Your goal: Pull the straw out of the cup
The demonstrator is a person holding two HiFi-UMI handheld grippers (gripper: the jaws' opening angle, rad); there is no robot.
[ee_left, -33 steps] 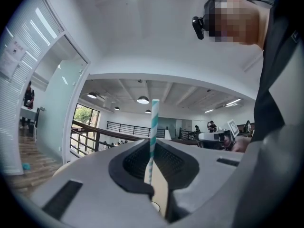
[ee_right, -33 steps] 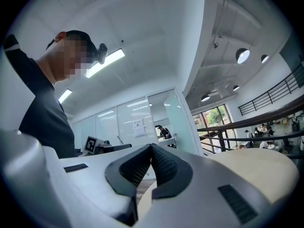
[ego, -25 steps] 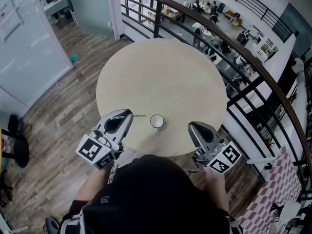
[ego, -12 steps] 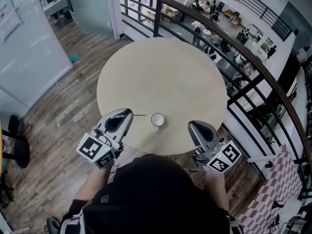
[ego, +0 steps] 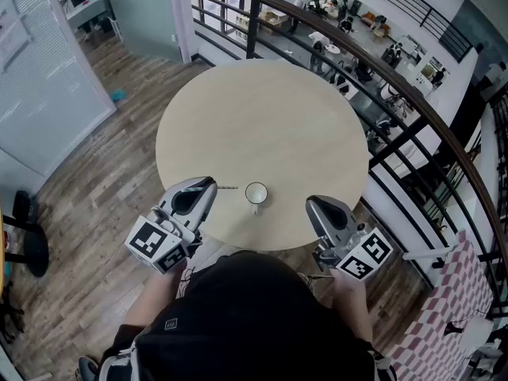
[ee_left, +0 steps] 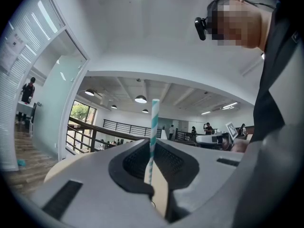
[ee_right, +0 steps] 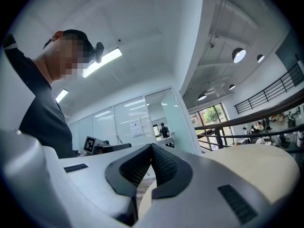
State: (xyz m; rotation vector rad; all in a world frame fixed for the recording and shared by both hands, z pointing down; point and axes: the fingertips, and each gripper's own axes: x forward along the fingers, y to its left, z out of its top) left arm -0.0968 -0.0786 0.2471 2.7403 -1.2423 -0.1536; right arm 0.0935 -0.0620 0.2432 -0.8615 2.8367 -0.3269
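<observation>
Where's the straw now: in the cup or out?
Out. The left gripper is shut on the straw, holding it left of the cup.

Black top (ego: pixel 246 316), L gripper (ego: pixel 211 183), R gripper (ego: pixel 312 205) — grey shells, b/w marker cubes (ego: pixel 155 244)

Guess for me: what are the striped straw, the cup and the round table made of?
Straw: likely paper, matte, with spiral teal-and-white stripes. Cup: white and smooth, perhaps ceramic or plastic; too small to tell. Table: pale, matte top, probably laminate or light wood.
</observation>
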